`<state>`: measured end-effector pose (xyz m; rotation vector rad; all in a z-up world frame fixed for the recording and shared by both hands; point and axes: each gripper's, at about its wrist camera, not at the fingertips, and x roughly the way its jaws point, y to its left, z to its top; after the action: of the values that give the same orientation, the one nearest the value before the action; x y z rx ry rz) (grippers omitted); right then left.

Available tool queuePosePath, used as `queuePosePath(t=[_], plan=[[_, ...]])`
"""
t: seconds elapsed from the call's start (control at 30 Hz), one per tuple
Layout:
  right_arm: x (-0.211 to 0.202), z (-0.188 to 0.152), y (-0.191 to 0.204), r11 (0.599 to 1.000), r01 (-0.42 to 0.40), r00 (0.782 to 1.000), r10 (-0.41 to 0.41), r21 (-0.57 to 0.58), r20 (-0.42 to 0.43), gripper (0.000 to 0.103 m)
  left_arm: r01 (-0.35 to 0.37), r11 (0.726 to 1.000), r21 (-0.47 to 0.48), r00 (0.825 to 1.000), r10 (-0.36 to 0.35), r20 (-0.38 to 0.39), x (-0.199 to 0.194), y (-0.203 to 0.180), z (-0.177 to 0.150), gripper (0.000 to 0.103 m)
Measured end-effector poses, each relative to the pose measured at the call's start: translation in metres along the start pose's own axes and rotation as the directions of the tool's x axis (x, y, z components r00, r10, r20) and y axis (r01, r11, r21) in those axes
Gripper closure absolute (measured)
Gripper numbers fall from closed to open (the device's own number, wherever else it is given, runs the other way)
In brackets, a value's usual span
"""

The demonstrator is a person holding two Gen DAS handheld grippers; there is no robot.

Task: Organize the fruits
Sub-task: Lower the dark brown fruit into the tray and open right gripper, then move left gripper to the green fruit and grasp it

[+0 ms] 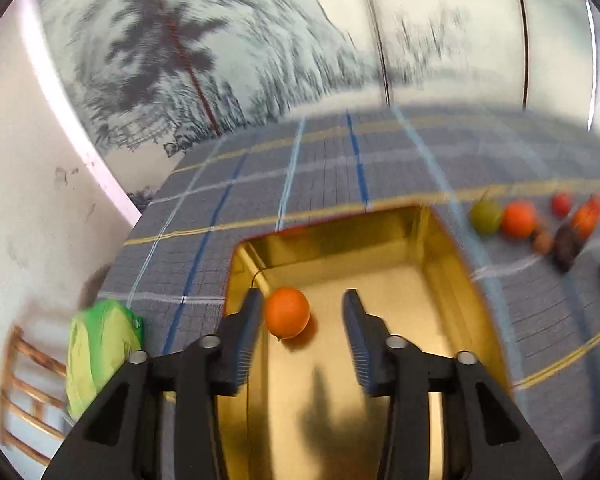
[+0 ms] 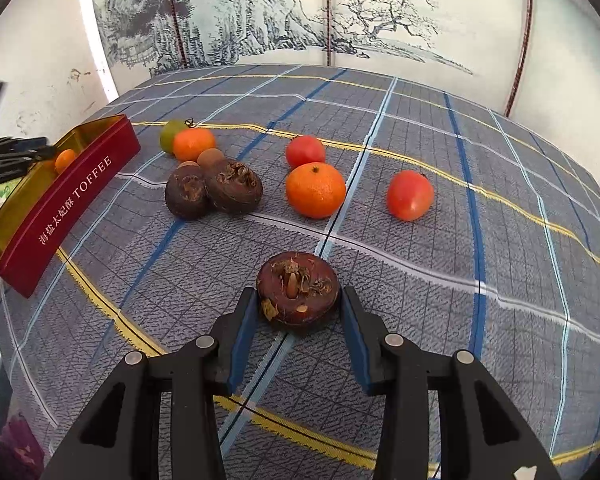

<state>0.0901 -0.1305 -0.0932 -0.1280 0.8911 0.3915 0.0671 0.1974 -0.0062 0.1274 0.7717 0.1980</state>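
Fruit lies scattered on a plaid cloth (image 2: pixel 420 120). Left gripper (image 1: pixel 304 312) hangs over a gold tin (image 1: pixel 380 248), jaws spread, a small orange (image 1: pixel 287 312) resting inside. Right gripper (image 2: pixel 299 308) pinches a water chestnut (image 2: pixel 298 292) on the cloth.

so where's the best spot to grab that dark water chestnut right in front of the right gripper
Grip the water chestnut across its rounded sides, as the right gripper does now, coming from the near side angled down. It sits flat with its tuft up, so the widest band offers opposite faces for the pads.
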Motion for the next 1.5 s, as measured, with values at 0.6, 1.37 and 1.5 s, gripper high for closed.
queuePosePath(t=[0.6, 1.37, 1.5], plan=[[-0.017, 0.112, 0.179, 0.895, -0.399, 0.912, 0.41, -0.198, 0.02, 0.065, 0.282, 0.908, -0.309, 0.959, -0.272, 0.075, -0.144, -0.022, -0.135, 0.02], [-0.023, 0.039, 0.094, 0.976, -0.205, 0.97, 0.212, -0.068, 0.122, 0.038, 0.433, 0.852, -0.295, 0.9, -0.389, 0.199, -0.167, -0.009, -0.139, 0.0], [-0.034, 0.0, 0.022, 1.0, -0.026, 0.997, 0.026, 0.003, 0.076, 0.038, 0.464, 0.871, -0.158, 0.886, -0.454, 0.097, -0.151, -0.044, -0.113, 0.0]])
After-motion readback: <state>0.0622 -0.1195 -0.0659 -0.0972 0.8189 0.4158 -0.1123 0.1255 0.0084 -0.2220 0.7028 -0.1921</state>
